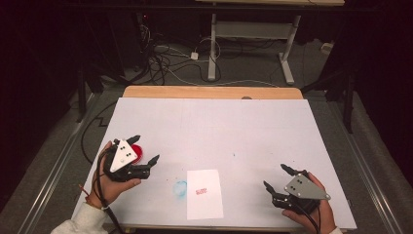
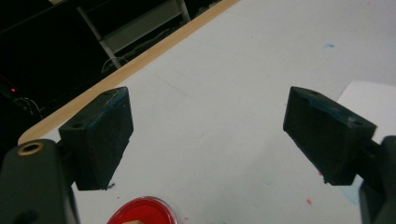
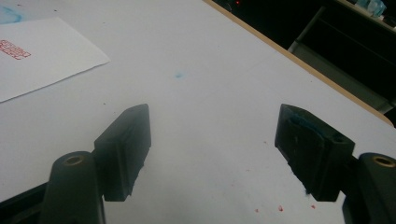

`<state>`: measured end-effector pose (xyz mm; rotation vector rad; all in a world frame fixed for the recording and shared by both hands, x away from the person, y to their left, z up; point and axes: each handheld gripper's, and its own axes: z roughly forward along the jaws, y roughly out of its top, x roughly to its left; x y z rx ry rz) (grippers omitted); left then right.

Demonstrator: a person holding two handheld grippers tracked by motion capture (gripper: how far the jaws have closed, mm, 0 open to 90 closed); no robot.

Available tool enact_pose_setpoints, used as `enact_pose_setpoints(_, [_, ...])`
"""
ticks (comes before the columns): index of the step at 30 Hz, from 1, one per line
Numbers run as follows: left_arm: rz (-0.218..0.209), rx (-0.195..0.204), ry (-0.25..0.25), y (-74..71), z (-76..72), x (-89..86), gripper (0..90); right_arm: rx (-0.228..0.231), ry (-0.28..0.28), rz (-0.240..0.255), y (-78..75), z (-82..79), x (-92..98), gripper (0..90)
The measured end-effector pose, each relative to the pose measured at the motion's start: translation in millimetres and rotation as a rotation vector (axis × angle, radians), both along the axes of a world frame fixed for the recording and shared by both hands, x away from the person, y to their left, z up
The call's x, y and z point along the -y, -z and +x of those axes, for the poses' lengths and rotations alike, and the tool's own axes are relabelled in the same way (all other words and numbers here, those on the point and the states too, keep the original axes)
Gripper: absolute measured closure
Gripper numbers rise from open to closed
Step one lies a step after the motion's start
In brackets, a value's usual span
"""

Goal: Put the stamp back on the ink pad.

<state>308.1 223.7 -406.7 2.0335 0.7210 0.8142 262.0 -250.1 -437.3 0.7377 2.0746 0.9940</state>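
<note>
Both jaws wide and empty, the left gripper [image 1: 143, 152] hovers at 9 o'clock just over the red dish [image 1: 136, 152], likely to grasp it, while the right gripper [image 1: 278, 177] waits at 4 o'clock, clear of the stamped paper [image 1: 204, 193] at 6 o'clock.

White table top [image 1: 243, 126] with a light wood edge along the far side, a round red thing [image 1: 138, 153] at the left, and a white sheet of paper [image 1: 204, 194] with a small red stamped mark [image 1: 200, 191]. There's a pale blue smudge [image 1: 180, 188] beside the paper. Both grippers are black with grey plates on top.
</note>
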Motion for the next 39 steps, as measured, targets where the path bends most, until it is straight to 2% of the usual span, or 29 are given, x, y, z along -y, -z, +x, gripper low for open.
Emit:
enact_pose_setpoints(5, [0.002, 0.019, 0.023, 4.7, -9.2, 7.4, 15.4, 0.004, 0.002, 0.005, -0.5, -2.0, 0.4, 27.6])
enact_pose_setpoints(8, [-0.010, 0.016, 0.031, 9.7, -14.1, 8.8, 15.4, 0.005, -0.002, 0.000, -0.2, -3.0, -0.9, 27.6])
enact_pose_setpoints(10, [0.000, 0.023, 0.032, 14.1, -18.0, 9.8, 15.4, 0.004, -0.006, 0.003, 0.2, -3.1, -1.2, 27.5])
enact_pose_setpoints(14, [0.008, 0.002, 0.036, 25.2, -24.0, 11.5, 15.4, 0.001, -0.009, 0.008, 0.8, -2.0, -1.3, 27.3])
enact_pose_setpoints(15, [0.021, 0.002, 0.038, 28.9, -25.8, 12.1, 15.4, 0.000, -0.011, 0.010, 0.9, -1.7, -1.5, 27.3])
enact_pose_setpoints(18, [0.026, -0.031, 0.044, 37.0, -29.3, 12.5, 15.4, 0.000, -0.015, 0.012, 0.9, -2.5, -1.9, 27.3])
enact_pose_setpoints(21, [0.060, -0.055, 0.038, 43.4, -32.0, 14.7, 15.4, -0.002, -0.014, 0.014, 1.0, -3.1, -1.7, 27.3])
enact_pose_setpoints(27, [0.047, -0.048, 0.068, 44.7, -36.8, 16.3, 15.4, 0.002, -0.015, 0.003, 0.9, -2.9, -3.6, 27.3])
enact_pose_setpoints(32, [0.048, -0.043, 0.074, 44.2, -38.1, 15.8, 15.4, 0.002, -0.017, 0.000, 0.1, -3.8, -6.1, 27.3])
enact_pose_setpoints(39, [0.064, -0.045, 0.083, 44.9, -36.5, 18.8, 15.4, 0.001, -0.014, 0.003, 0.7, -2.9, -4.5, 27.4])
